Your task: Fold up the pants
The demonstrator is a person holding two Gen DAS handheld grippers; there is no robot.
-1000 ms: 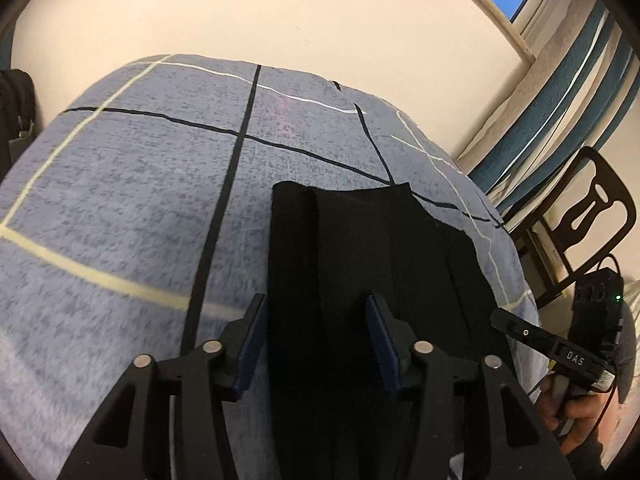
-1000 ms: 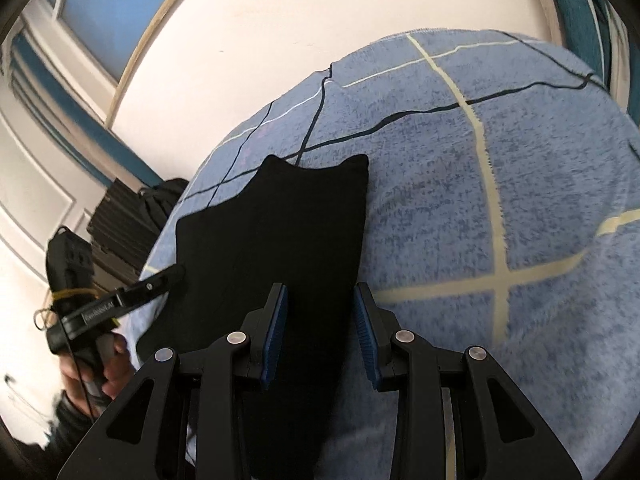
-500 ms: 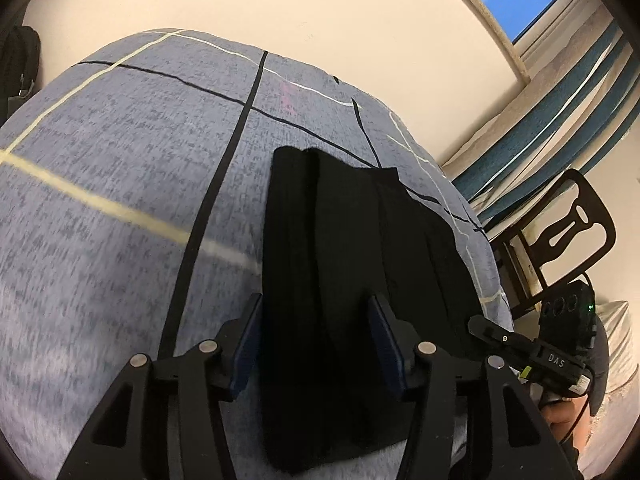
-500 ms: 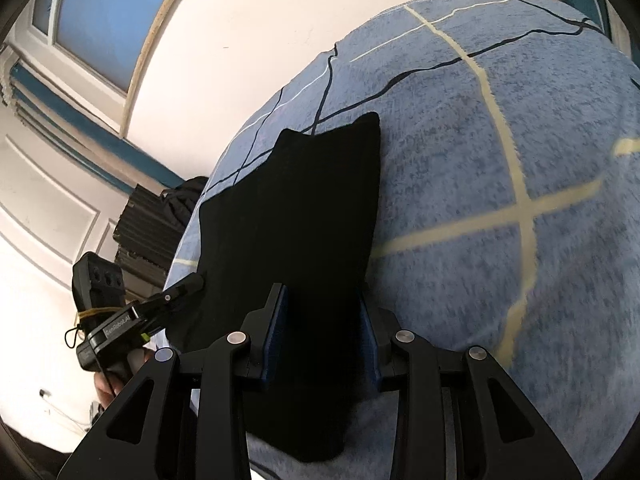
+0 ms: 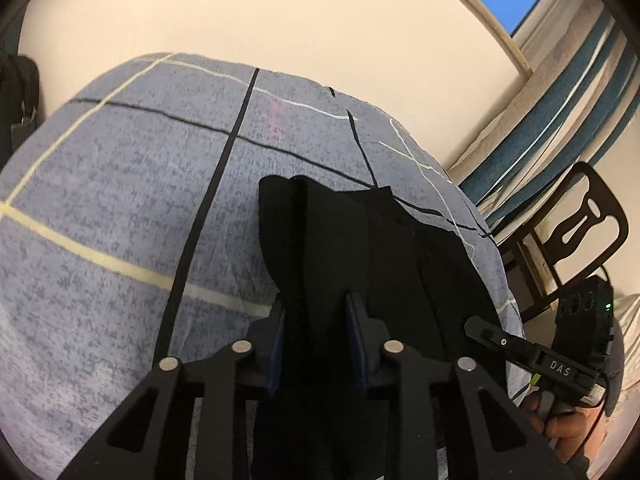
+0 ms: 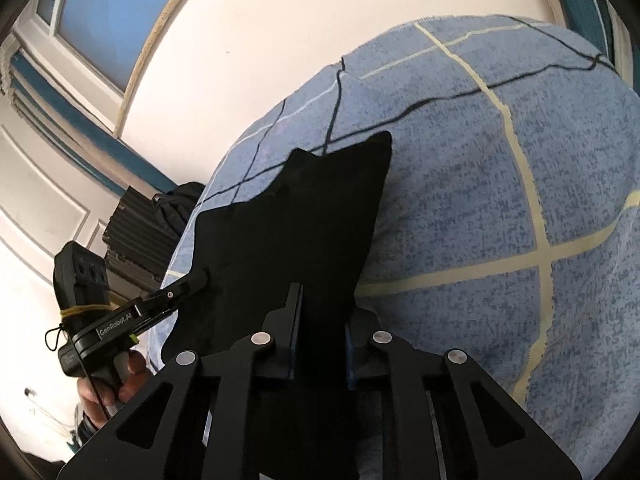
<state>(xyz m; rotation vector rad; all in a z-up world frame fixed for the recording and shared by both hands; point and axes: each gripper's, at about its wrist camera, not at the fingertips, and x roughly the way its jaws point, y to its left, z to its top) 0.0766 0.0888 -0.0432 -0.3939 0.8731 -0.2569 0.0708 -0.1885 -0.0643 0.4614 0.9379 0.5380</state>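
Now that both sets of jaws have just closed, we have the left gripper and right gripper pinching the near edge of the pants on the bed; ready to lift and fold.

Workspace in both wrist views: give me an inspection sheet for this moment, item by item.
Surface: bed cover, blue-grey with yellow and black lines.
Job's things: black pants lying flat on the cover, near edge gathered between both tongs.
Clutter: nothing seen on the cover besides the pants.
Grippers: left tongs and right tongs have just been closing; black cloth sits between the pads of each, pressed by them.
Cables: thin black cord hanging from the left handle; another at the right handle.
Surroundings: cream wall, striped curtain, black chair, dark case beside the bed, window.
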